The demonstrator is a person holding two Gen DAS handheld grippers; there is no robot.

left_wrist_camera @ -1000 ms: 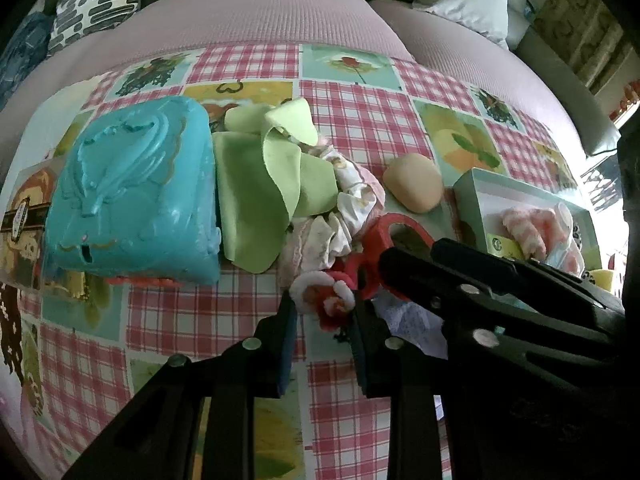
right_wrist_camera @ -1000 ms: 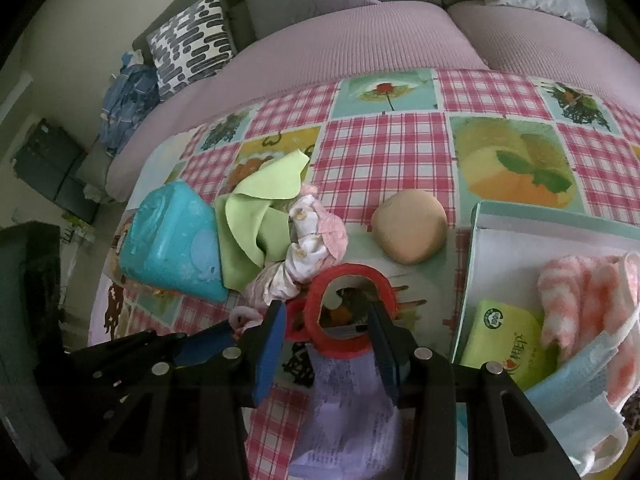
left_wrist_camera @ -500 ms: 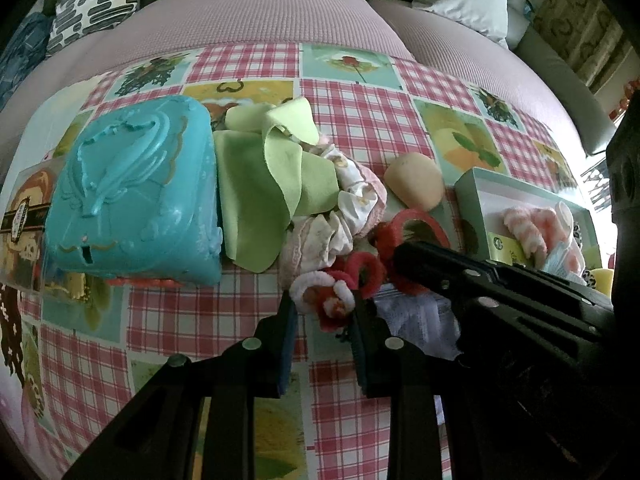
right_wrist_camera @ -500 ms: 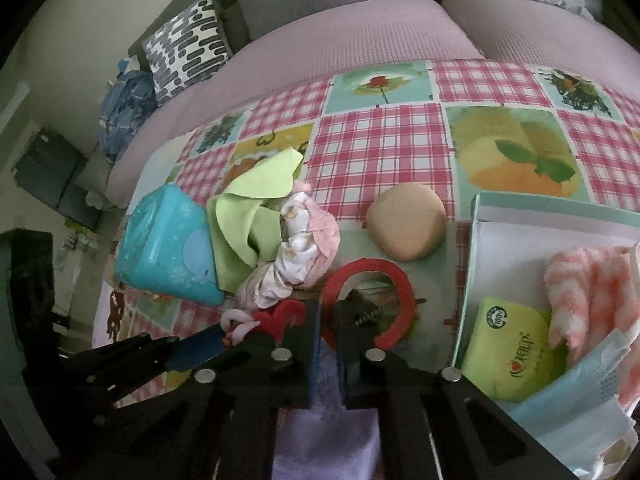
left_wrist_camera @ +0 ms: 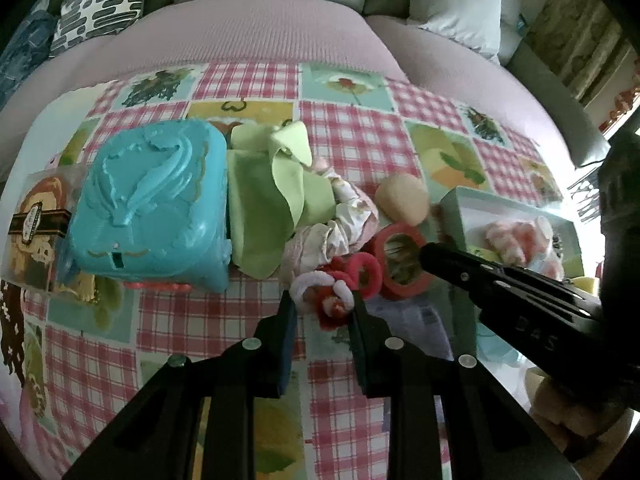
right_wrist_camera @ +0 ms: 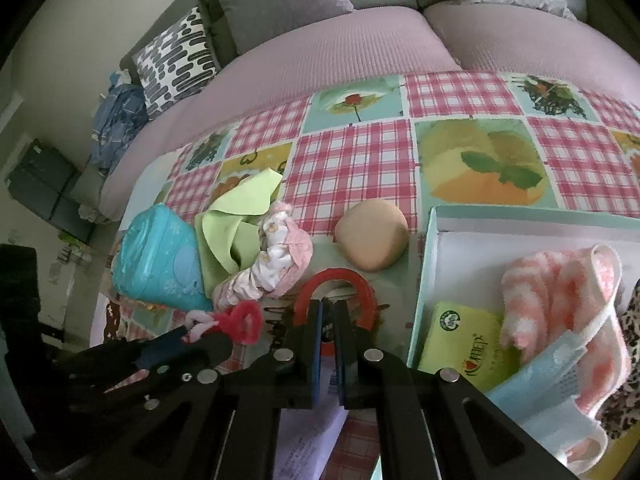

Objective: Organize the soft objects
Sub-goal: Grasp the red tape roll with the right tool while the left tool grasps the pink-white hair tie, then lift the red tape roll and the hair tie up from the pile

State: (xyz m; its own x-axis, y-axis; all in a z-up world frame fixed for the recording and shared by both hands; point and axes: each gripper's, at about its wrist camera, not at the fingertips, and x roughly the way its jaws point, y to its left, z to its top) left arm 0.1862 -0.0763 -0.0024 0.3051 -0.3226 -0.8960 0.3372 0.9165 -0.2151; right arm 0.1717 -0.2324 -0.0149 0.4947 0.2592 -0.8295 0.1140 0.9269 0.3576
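The right tool (right_wrist_camera: 329,312) is being held with its two fingers pressed together on the near rim of a flat red ring-shaped band (right_wrist_camera: 336,280), which is lying directly ahead of the tool tips on the checked pink-and-teal cloth (right_wrist_camera: 360,168) of the worktop; whether anything thicker than that rim is caught between the pads cannot be told. The left tool (left_wrist_camera: 323,308) is being kept partly closed around a red and white fuzzy hair tie (left_wrist_camera: 328,296), its fingers standing on either side of the bundle and apparently clamped on it. The two soft pieces are lying just beside each other, the ring to the right of the left tool and the fuzzy tie to the left of the right tool. The open pale-green cardboard box (right_wrist_camera: 432,248), already holding a pink striped fluffy cloth (right_wrist_camera: 560,288), a yellow-green tissue pack (right_wrist_camera: 460,340) and a blue face mask (right_wrist_camera: 552,376), is lying to the right of the right tool and near it, so the right hand is judged the nearer one for a drop there. The coming move is likely being governed by that sideways offset: a lift, then a carry rightward over the box wall.
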